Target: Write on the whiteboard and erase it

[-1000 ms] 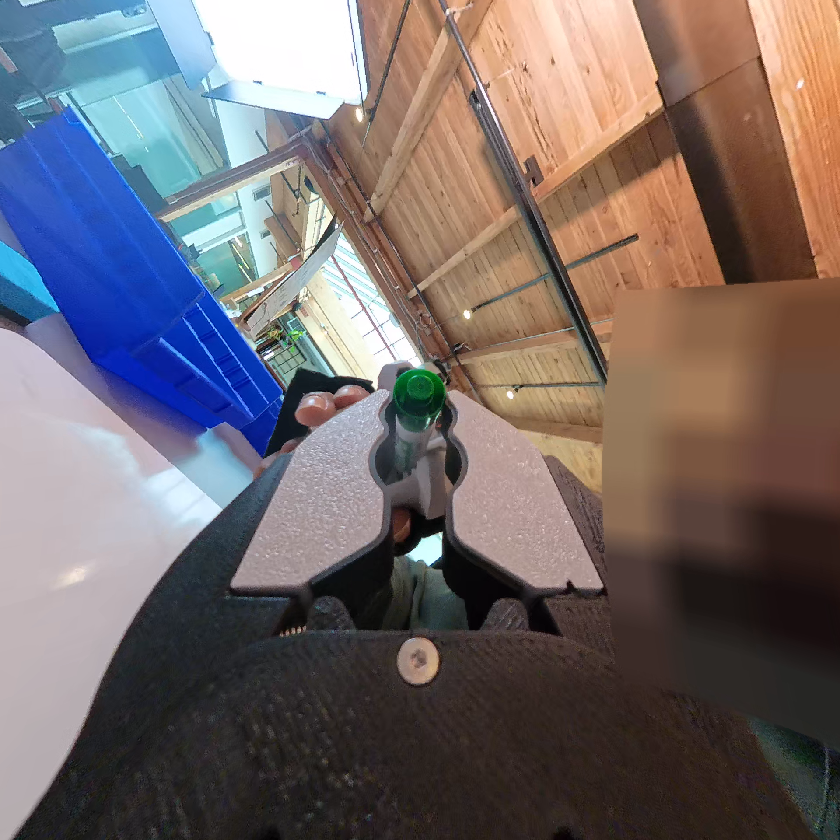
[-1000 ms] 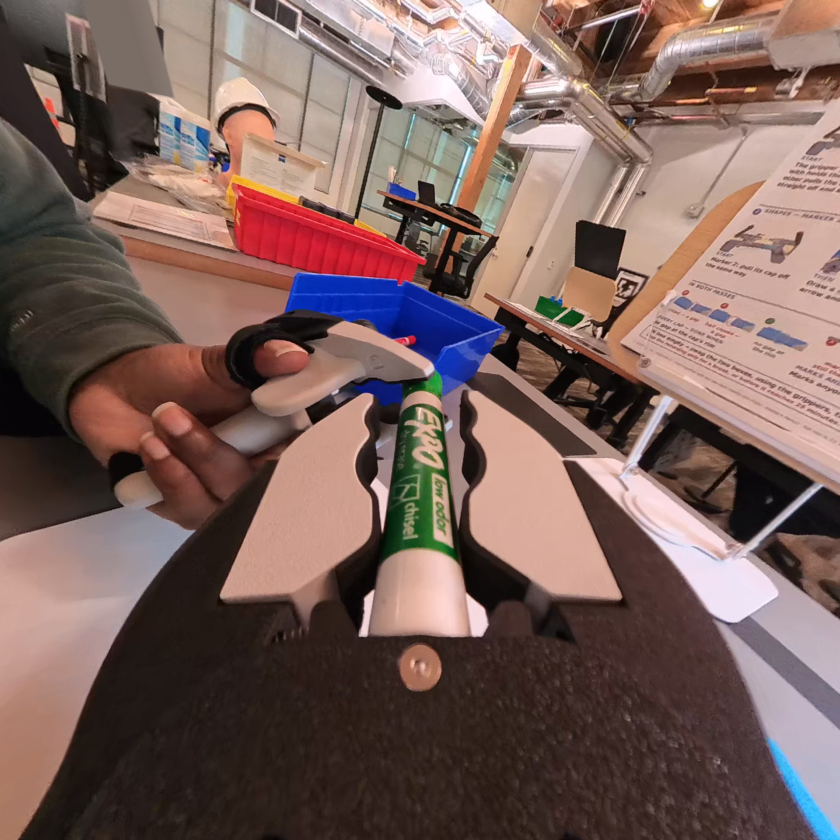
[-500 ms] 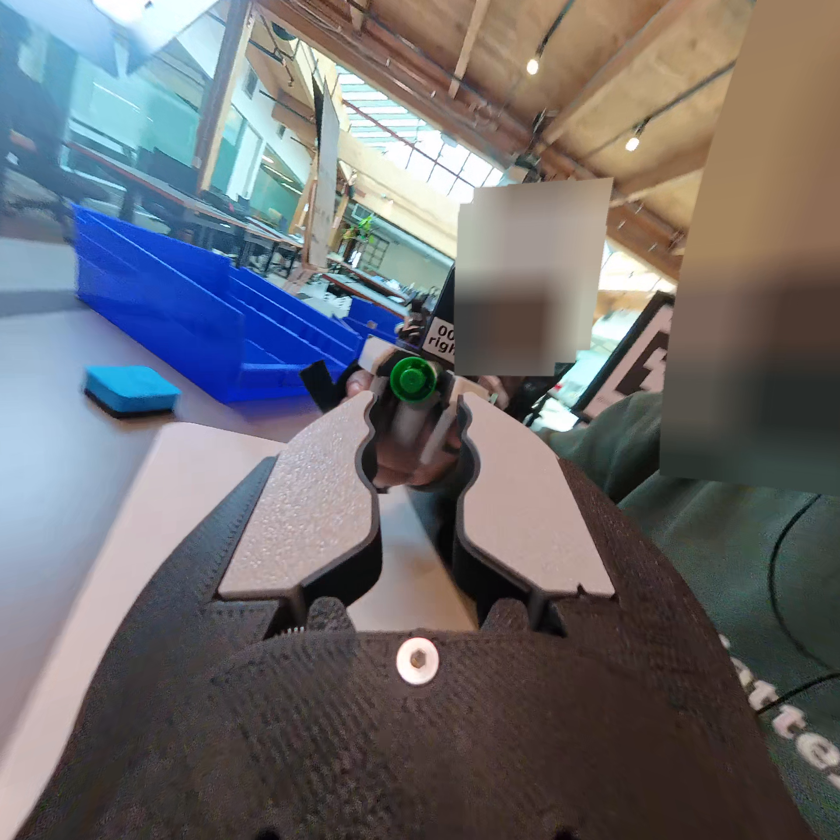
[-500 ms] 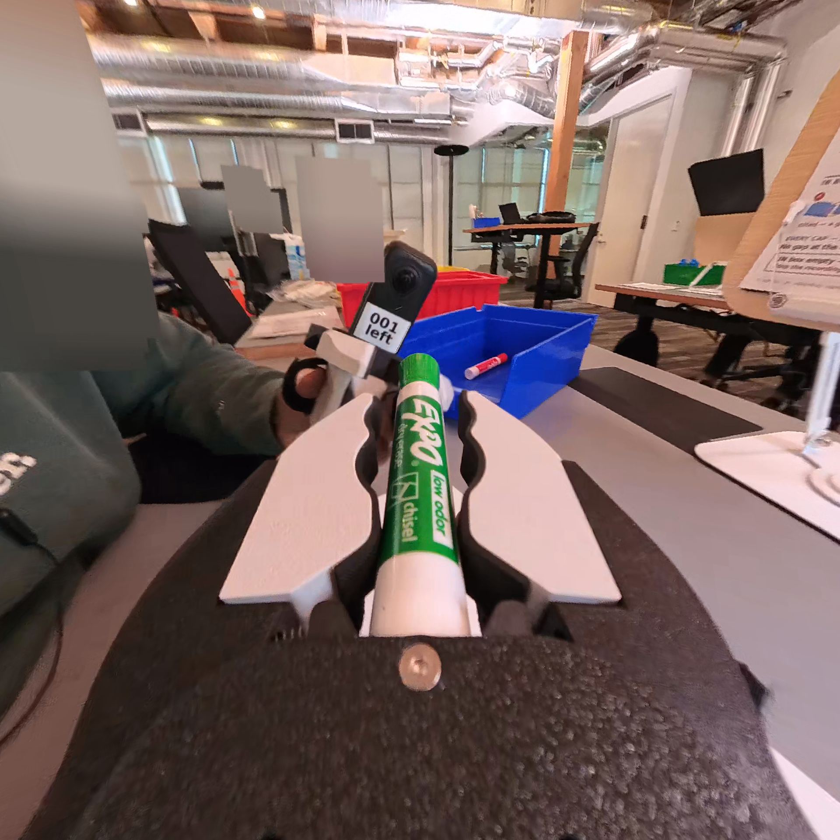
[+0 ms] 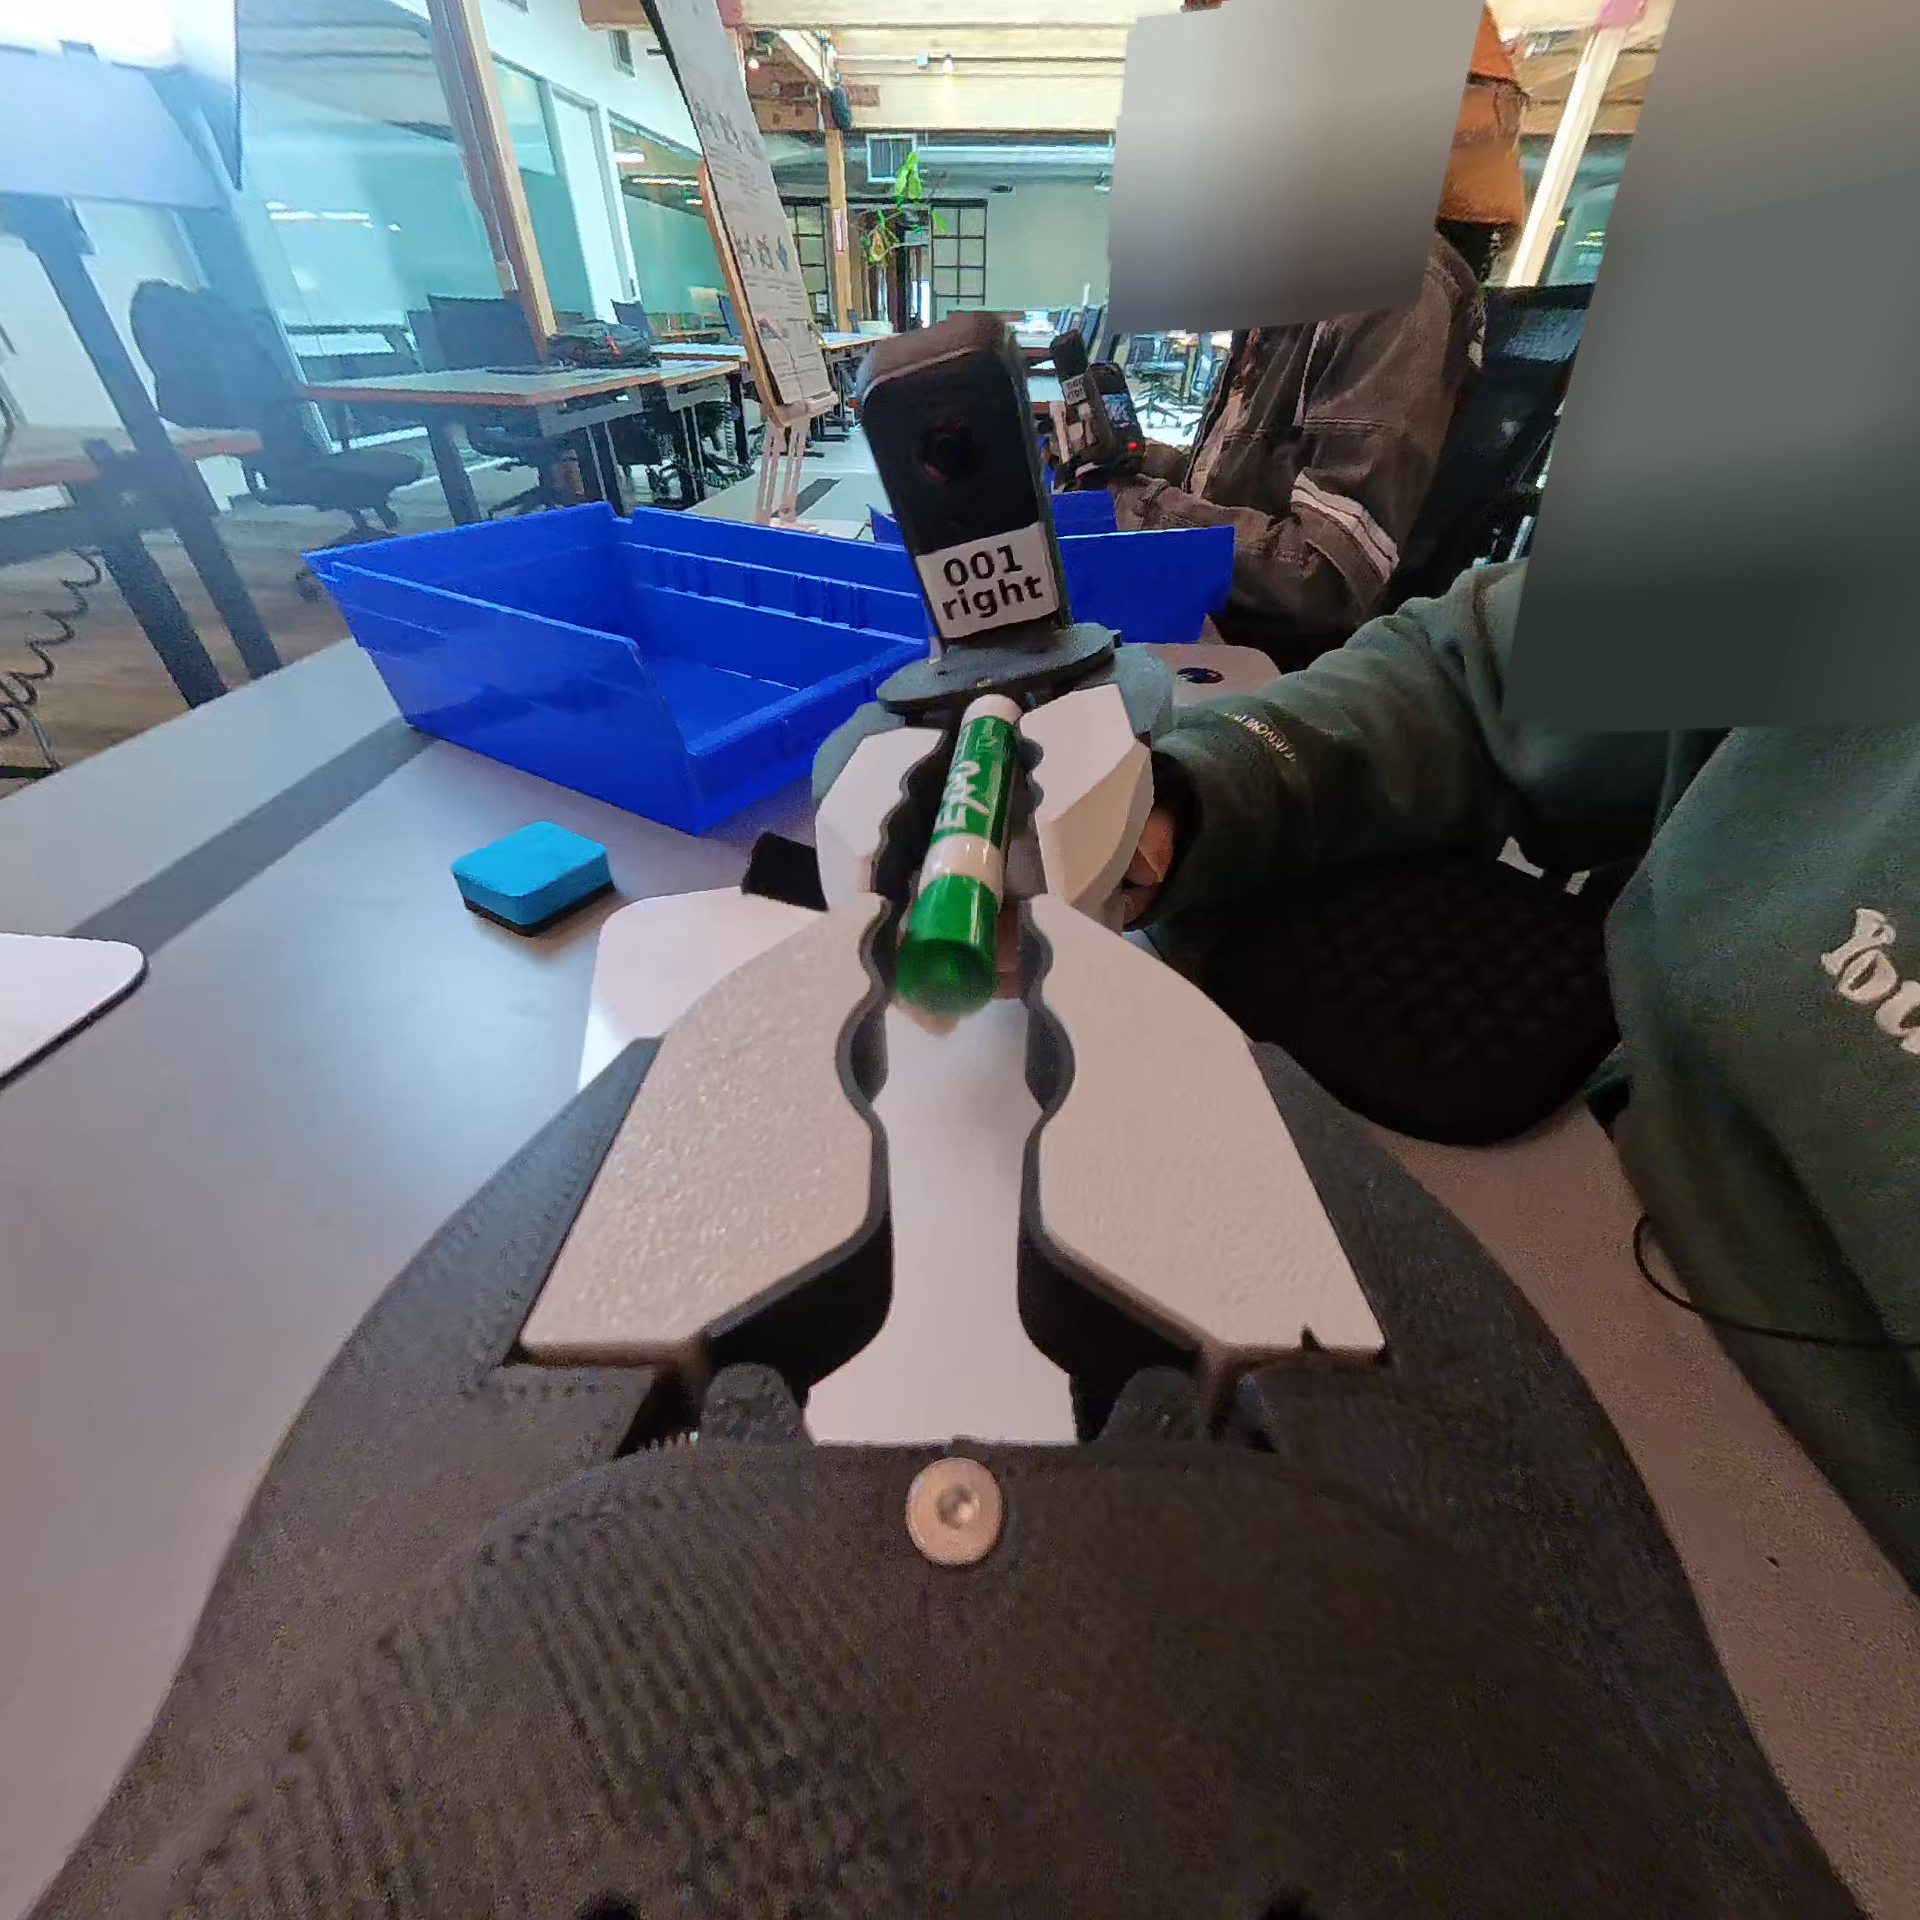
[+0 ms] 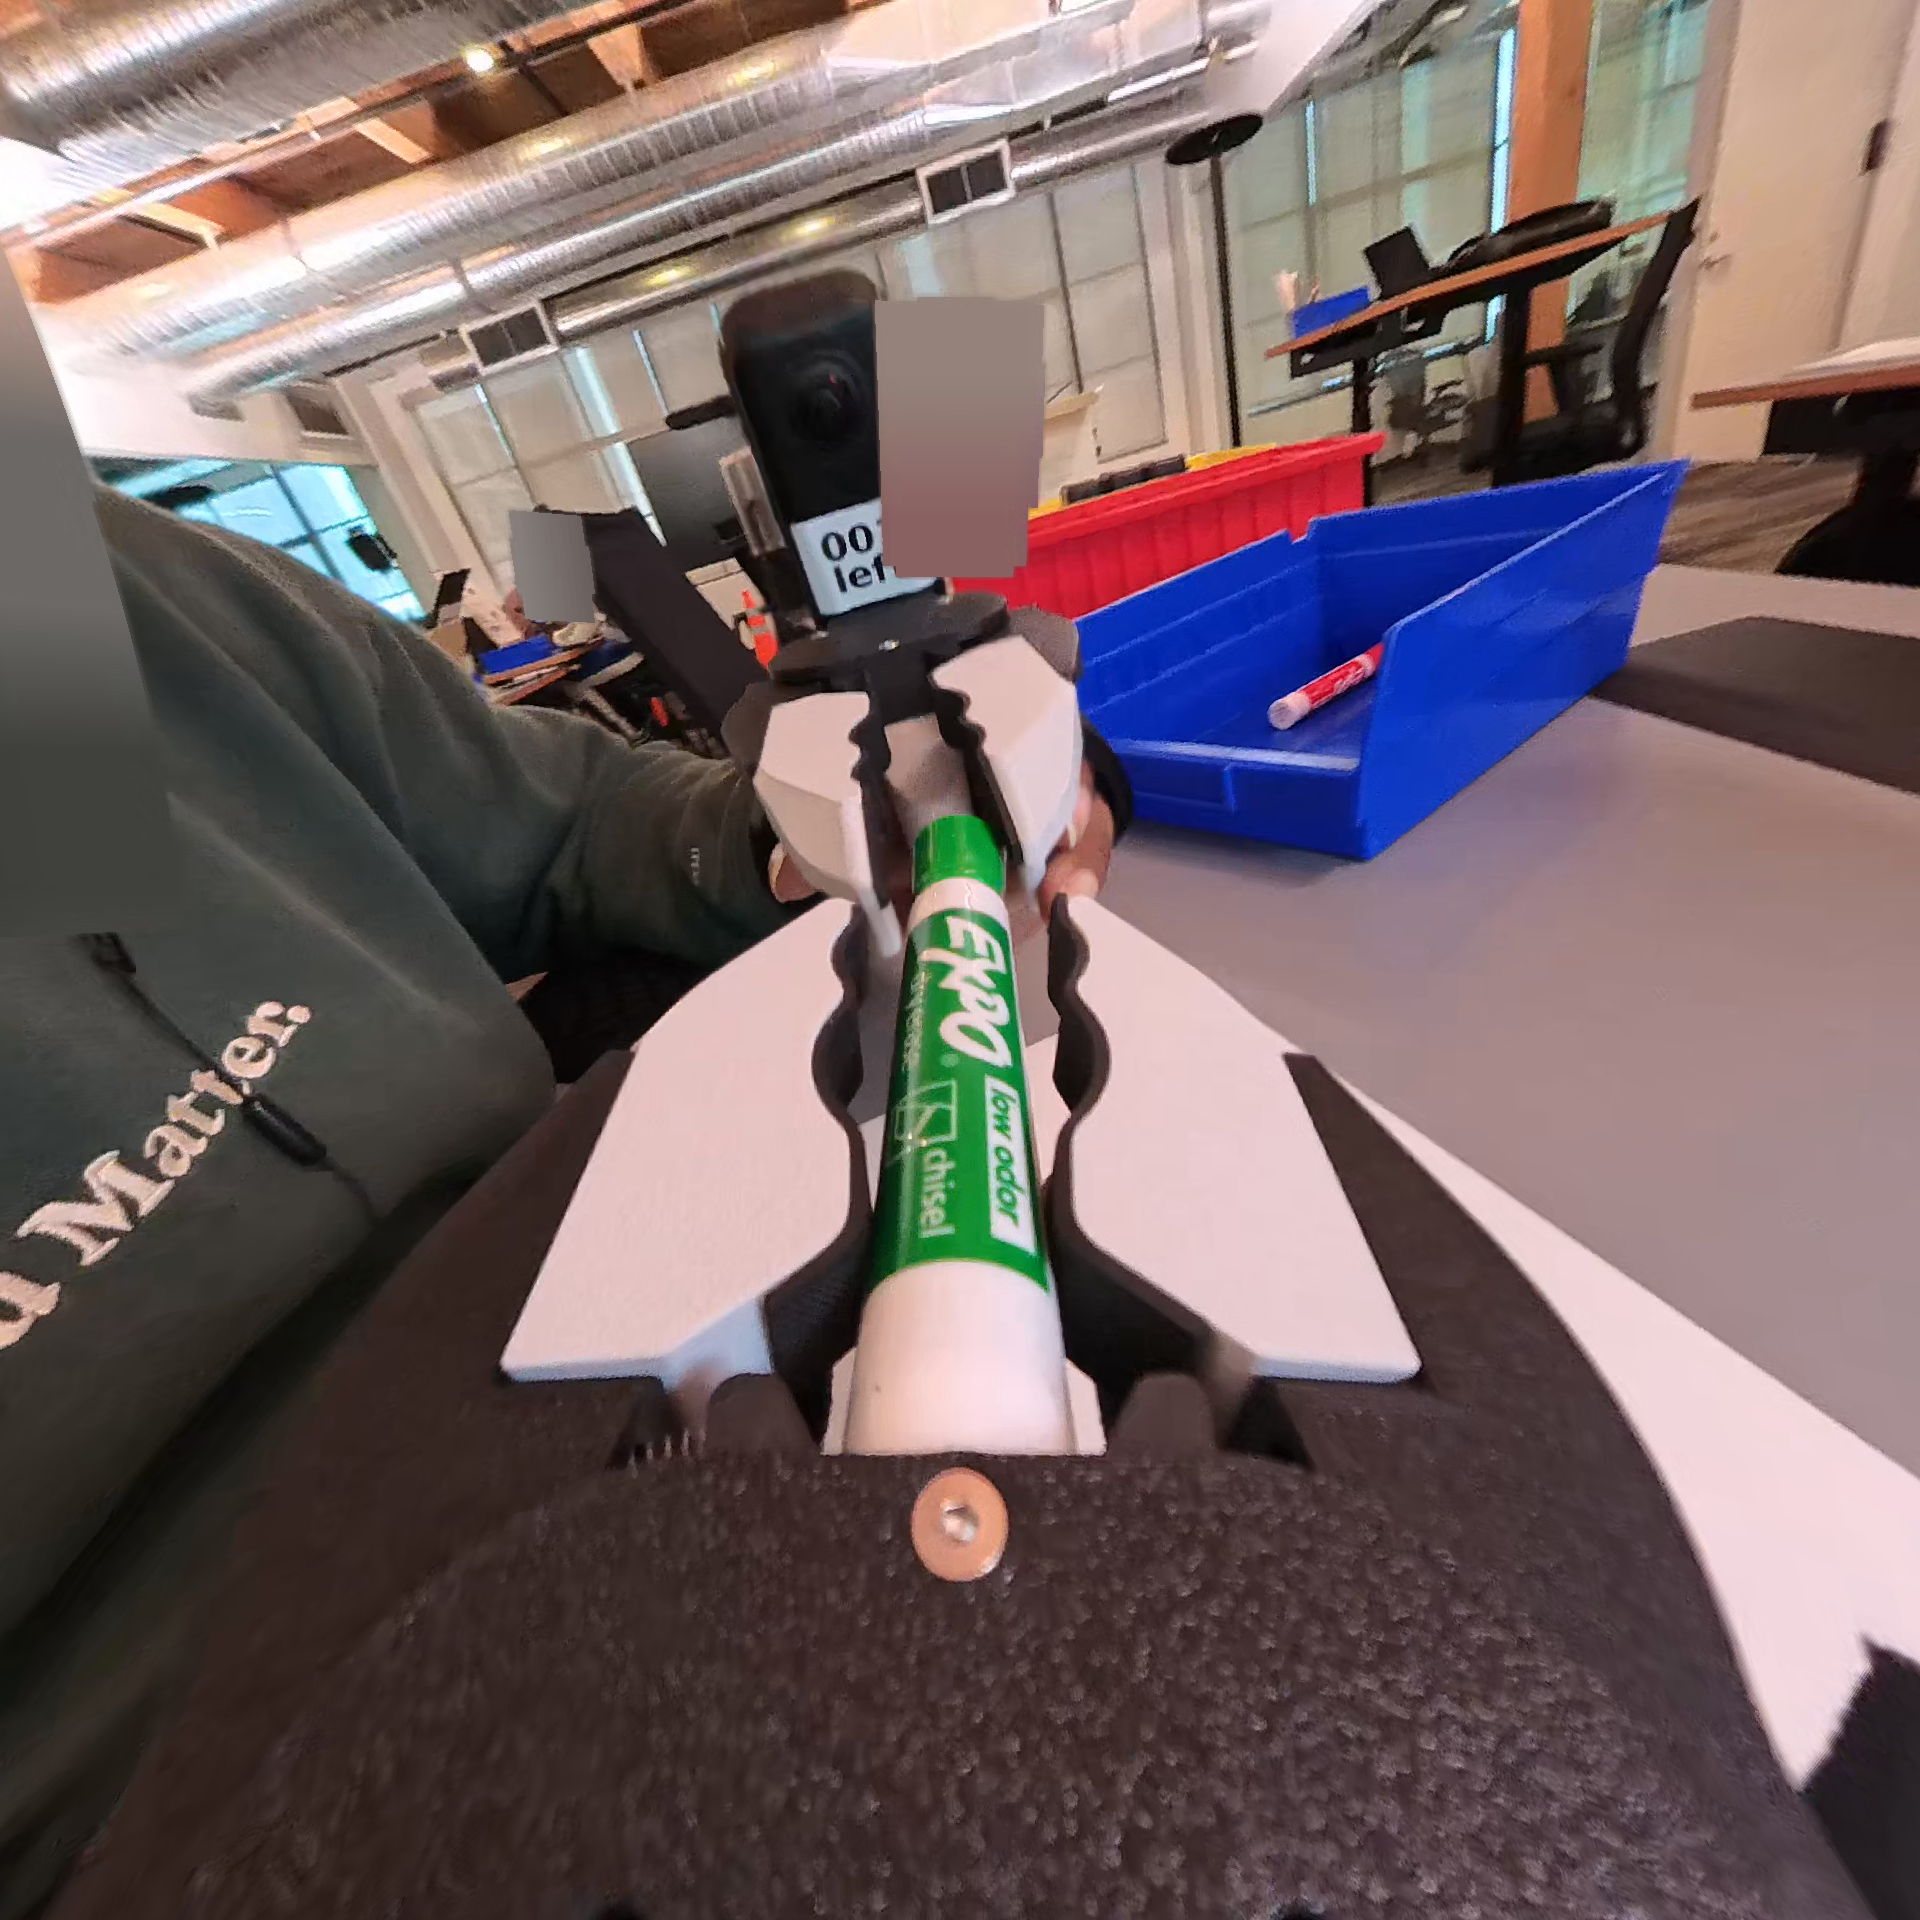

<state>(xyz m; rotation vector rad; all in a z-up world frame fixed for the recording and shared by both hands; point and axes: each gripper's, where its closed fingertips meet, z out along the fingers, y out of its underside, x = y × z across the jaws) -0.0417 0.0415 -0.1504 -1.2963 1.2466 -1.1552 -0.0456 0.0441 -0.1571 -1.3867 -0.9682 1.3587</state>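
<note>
Right tool (image 6: 956, 935) grips green-capped white marker (image 6: 961, 1132) lengthwise

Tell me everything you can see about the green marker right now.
The green marker has a white barrel with a green printed label and a green cap, which looks like smooth plastic and is still on. It is gripped along its barrel between the right gripper fingers, held above the whiteboard. Its cap end sits between the tips of the open left gripper.
</note>
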